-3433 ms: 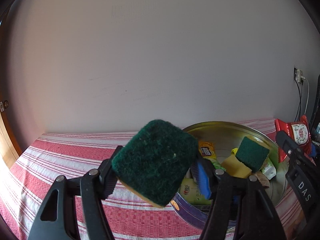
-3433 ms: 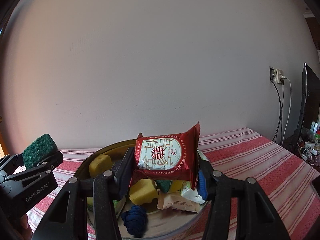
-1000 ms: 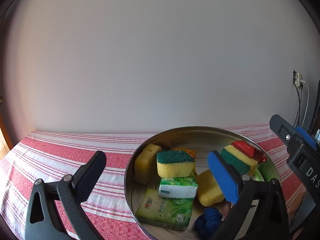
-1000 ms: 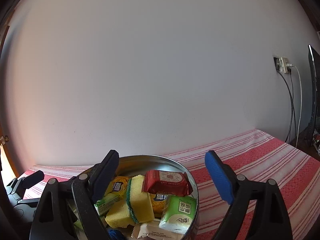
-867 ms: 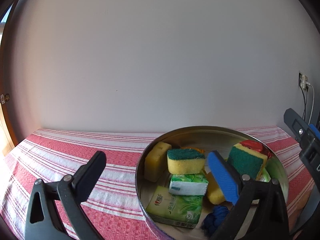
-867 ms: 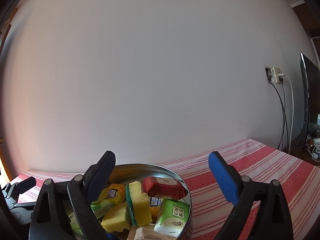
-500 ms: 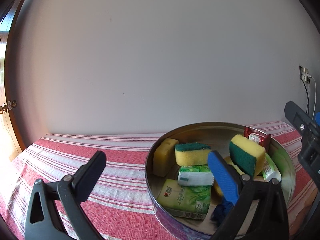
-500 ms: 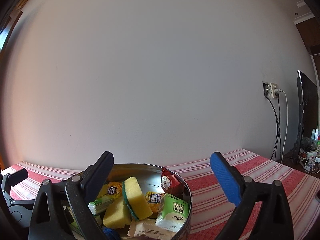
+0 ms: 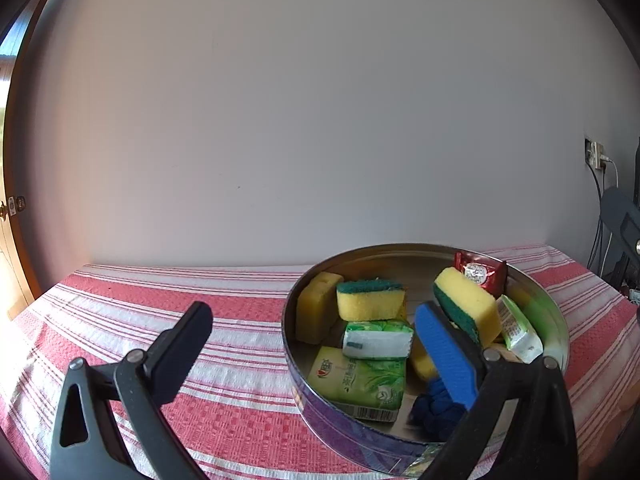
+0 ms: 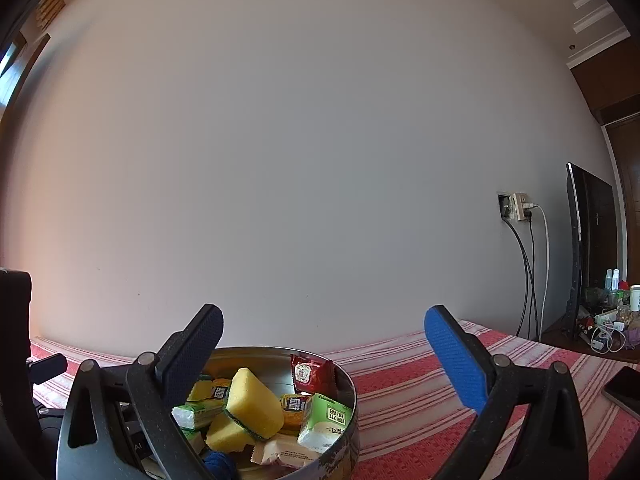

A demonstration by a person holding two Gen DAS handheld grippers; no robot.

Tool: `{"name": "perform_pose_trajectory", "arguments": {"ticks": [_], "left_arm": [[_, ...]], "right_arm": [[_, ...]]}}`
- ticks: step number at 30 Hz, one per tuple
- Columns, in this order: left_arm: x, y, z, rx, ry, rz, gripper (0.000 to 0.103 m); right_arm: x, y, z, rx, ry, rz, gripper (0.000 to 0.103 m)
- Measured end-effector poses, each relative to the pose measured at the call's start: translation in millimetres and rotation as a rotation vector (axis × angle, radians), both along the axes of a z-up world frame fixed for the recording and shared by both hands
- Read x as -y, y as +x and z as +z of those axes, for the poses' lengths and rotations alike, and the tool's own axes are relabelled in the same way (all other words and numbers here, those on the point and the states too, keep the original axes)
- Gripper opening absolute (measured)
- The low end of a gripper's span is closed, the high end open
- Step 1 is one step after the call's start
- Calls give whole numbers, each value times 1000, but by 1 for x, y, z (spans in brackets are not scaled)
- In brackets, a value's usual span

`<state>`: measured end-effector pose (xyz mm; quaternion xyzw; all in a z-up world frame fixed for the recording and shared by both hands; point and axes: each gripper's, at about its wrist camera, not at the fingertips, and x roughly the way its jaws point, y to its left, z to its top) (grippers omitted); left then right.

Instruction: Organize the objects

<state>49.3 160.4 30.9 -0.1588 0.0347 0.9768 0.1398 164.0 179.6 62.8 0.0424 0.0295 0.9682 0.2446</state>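
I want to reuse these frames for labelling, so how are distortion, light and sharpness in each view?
Left wrist view: strong fisheye bend with dark corners, soft daylight, the round tin sharp, its inner wall shiny. Right wrist view: same curved edges, the wall evenly lit, the tin's contents crisp, the right tool opening with nothing between its jaws.

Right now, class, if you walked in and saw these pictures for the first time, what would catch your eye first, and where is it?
The round metal tin crammed with bright things stands out, sitting on the red striped cloth near the wall. Inside it, yellow sponges with green backs sit among green tissue packs, and a red snack packet leans at the far rim. Both grippers are empty: the left gripper is open, the right gripper's jaws are opening.
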Motion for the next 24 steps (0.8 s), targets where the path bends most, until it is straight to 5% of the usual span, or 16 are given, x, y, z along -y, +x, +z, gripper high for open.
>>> {"name": "perform_pose_trajectory", "arguments": {"ticks": [24], "left_arm": [[2,12,11,-12,20,26,103]], "right_arm": [[-7,-9,-5,64,-22,6,102]]}}
